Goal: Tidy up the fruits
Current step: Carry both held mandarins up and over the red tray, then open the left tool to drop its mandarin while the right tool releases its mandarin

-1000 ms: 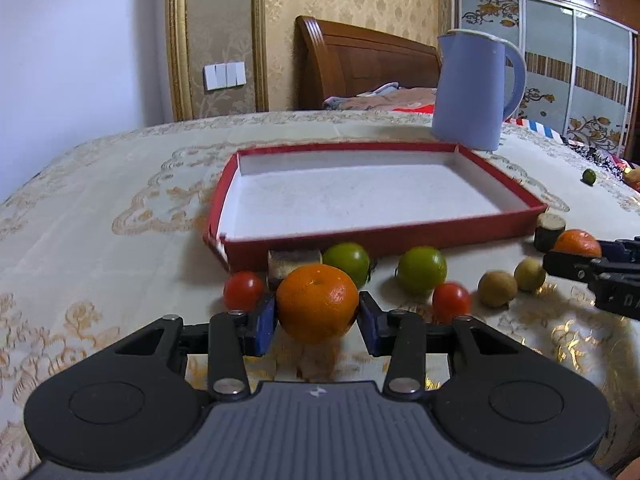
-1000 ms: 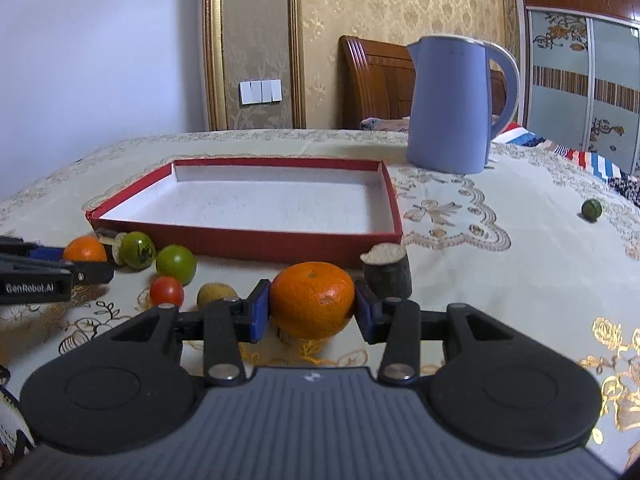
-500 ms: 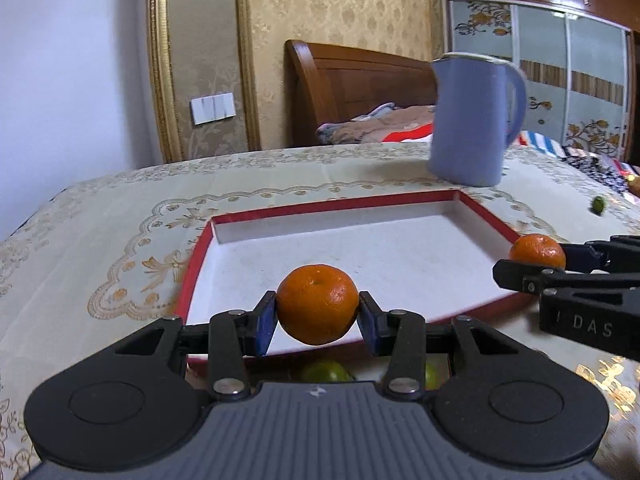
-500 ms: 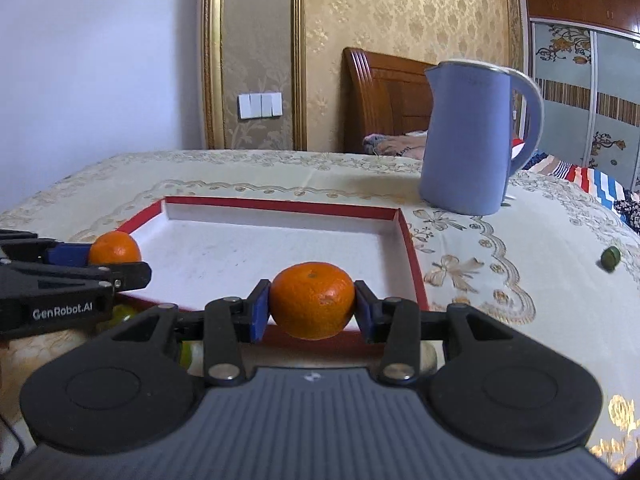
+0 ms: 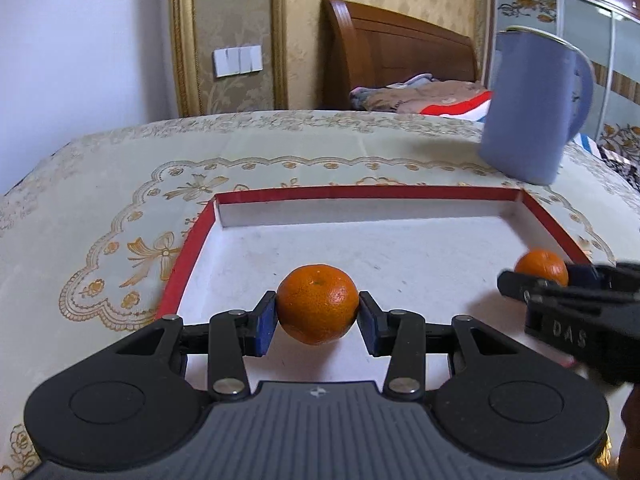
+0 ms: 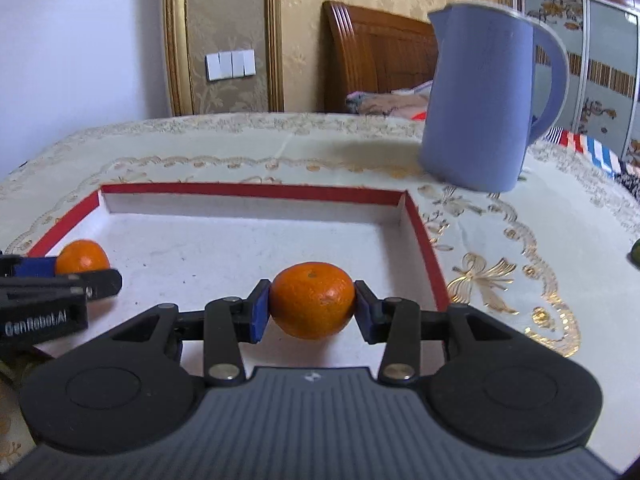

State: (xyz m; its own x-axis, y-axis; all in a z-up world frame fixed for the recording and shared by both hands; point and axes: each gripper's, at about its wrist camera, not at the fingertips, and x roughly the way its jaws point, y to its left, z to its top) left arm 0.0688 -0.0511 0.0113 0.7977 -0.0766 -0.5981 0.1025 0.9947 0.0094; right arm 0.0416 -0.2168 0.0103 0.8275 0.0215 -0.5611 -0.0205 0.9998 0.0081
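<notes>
My left gripper is shut on an orange tangerine and holds it above the white floor of the red-rimmed tray, near its left side. My right gripper is shut on a second tangerine, held above the tray's right part. Each gripper shows in the other's view: the right one with its tangerine at the right edge, the left one with its tangerine at the left edge. The loose fruits in front of the tray are hidden.
A blue-violet jug stands on the patterned tablecloth behind the tray's right corner. A small green fruit lies far right on the cloth. A wooden headboard and bedding lie beyond the table.
Both grippers moved forward with their tangerines, from in front of the tray's near rim to over its floor. The loose fruits by the rim dropped out of view.
</notes>
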